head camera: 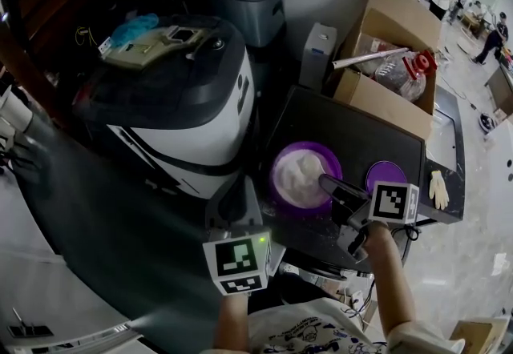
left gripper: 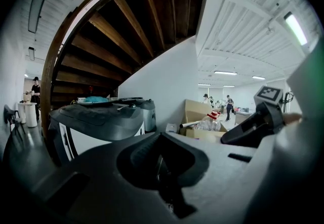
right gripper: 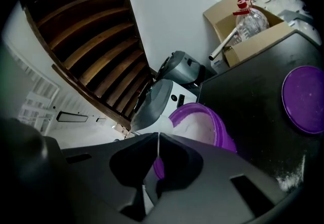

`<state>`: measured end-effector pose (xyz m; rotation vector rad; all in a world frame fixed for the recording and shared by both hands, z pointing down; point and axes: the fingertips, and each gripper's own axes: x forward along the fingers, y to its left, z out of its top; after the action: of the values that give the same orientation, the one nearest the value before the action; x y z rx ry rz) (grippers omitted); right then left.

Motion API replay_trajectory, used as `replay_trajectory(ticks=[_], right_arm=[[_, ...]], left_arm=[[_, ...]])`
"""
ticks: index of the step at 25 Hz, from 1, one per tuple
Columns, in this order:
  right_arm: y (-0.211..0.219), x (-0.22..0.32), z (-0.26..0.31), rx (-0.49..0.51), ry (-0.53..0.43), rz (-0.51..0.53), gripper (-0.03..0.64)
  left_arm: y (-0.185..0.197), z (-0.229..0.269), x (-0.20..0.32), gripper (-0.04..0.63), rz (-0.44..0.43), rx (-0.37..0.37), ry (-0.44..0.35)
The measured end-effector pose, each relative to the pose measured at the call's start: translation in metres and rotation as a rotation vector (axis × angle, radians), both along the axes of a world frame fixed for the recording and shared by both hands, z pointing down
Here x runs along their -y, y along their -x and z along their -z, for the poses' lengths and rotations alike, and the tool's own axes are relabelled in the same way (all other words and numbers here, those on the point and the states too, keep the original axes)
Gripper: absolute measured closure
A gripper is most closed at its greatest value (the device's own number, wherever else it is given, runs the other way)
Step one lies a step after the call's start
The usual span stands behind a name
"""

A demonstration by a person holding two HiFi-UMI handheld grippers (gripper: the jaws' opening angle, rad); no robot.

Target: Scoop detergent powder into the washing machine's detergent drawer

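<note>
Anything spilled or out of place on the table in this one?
White powder specks lie scattered on the black table near the purple lid, outside the tub: a small spill. Nothing else stands out.

Two grippers show, the left gripper (head camera: 234, 200) and the right gripper (head camera: 327, 182). The table (head camera: 353, 136) carries one purple tub (head camera: 277, 189) near its front edge, one purple lid (head camera: 386, 176) and one glove (head camera: 438, 188) at its right edge. One cardboard box (head camera: 377, 100) at its back edge holds one bottle (head camera: 397, 72).
</note>
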<state>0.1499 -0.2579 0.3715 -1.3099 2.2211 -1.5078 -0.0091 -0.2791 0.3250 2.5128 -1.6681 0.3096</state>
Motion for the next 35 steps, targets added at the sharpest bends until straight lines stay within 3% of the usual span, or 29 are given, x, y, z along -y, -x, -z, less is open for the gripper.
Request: replay_trajectory(ticks=[3, 10, 16, 25, 35], right_arm=[[-0.005, -0.002, 0.002, 0.072, 0.008, -0.031, 0.595], [-0.002, -0.008, 0.005, 0.386, 0.028, -0.047, 0.595], [0.001, -0.013, 0.007, 0.490, 0.009, -0.031, 0.595], [0.016, -0.021, 0.016, 0.540, -0.004, 0.033, 0.595], [0.027, -0.044, 0.032, 0.548, -0.051, 0.032, 0.595]], left_arm=[[0.000, 0.000, -0.005, 0.594, 0.020, -0.010, 0.011], [0.001, 0.001, -0.022, 0.594, 0.075, -0.001, 0.002], [0.004, 0.009, -0.037, 0.594, 0.111, 0.013, -0.025], [0.015, 0.017, -0.052, 0.594, 0.148, 0.029, -0.044], [0.026, 0.016, -0.069, 0.594, 0.116, 0.022, -0.039]])
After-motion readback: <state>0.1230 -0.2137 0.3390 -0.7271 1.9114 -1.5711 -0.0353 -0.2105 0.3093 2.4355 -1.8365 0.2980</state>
